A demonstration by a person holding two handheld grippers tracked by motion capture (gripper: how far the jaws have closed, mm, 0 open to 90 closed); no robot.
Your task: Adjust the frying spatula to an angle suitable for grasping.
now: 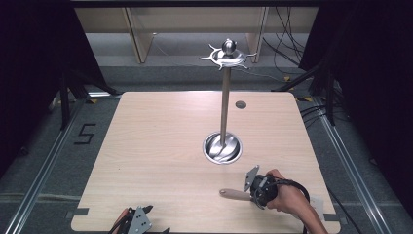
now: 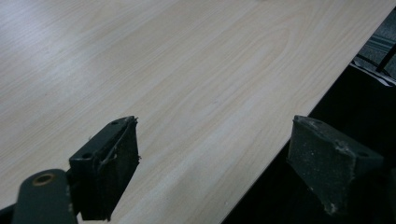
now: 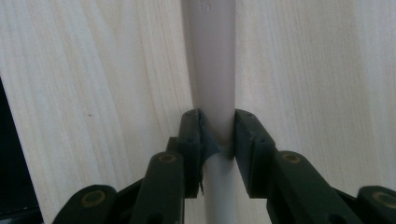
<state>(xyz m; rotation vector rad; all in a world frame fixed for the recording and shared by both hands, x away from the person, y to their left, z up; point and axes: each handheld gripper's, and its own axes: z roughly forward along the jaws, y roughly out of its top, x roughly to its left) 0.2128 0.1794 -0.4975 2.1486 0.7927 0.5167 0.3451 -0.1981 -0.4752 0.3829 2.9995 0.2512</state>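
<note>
Worktop [image 1: 160, 146] of pale wood is ringed by grey floor [image 1: 58, 161]; near the metal stand [image 1: 224, 102], a stick [image 1: 234, 194] is pinched by the right tongs [image 1: 252, 196], its end hidden; left tongs [image 2: 212, 172] are held wide open, empty.

Light wood table [image 1: 160, 141], grey floor [image 1: 44, 161], black curtains [image 1: 29, 58], cables [image 1: 287, 48] at back, pale shelf unit [image 1: 195, 24]

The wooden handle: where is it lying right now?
In the high view, the wooden handle lies at the table's near right, gripped by the right gripper, before the metal stand.

Beige handle [image 3: 212, 70], pale wood-grain table [image 1: 160, 146], silver stand [image 1: 224, 97].
</note>
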